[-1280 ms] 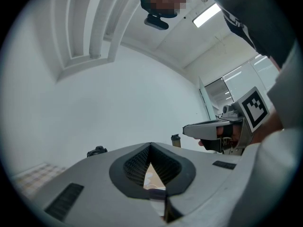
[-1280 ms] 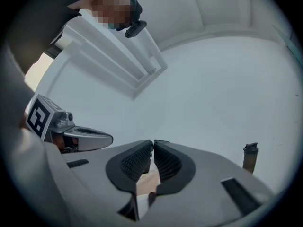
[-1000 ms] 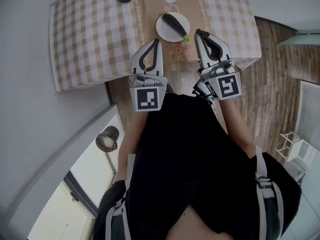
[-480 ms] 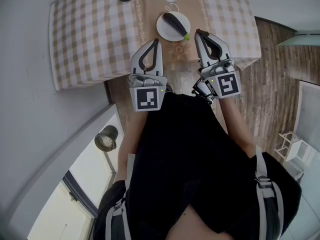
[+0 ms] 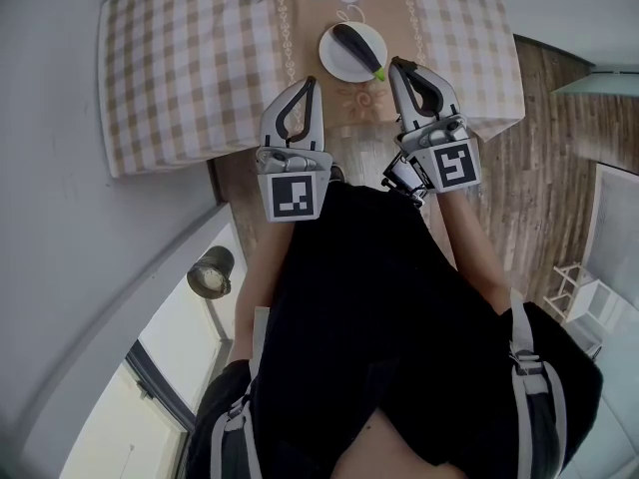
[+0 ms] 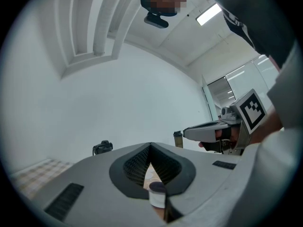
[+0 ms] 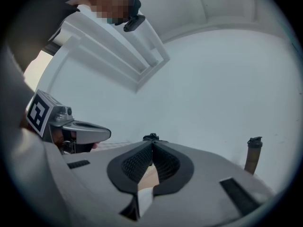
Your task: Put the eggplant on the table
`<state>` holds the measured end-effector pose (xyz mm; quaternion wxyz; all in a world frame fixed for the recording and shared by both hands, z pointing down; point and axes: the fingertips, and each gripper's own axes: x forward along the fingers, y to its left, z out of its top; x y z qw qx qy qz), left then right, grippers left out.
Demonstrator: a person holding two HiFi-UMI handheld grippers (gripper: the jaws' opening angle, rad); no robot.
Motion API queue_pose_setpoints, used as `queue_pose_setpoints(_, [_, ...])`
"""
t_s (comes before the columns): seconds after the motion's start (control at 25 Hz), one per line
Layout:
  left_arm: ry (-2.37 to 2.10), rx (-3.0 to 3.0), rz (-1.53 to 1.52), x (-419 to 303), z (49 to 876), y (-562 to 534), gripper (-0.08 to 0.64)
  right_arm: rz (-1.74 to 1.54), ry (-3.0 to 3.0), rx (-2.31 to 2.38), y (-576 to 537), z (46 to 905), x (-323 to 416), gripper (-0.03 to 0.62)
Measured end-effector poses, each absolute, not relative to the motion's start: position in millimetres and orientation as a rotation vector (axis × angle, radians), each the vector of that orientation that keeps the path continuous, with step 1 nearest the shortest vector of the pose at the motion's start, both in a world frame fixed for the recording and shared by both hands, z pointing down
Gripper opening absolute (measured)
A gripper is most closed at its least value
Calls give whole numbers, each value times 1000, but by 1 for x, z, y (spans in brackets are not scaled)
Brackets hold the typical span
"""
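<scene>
Evidently the eggplant lies on the plate. The left tongs and right tongs hover beside the plate, clenched and empty. Grasping would likely need them opened.

even, bright indoor light; long white ceiling lamp glows; gripper views bend strongly, dark round edges.
</scene>
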<state>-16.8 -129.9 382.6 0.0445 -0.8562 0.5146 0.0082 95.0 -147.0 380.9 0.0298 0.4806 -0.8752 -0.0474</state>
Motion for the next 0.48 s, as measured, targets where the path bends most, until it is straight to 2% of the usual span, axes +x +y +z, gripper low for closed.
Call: queue_pose_setpoints(0.48, [1596,-2602,11,-40,388,-150,3,-119,-2687,1443,-172,392,74,5])
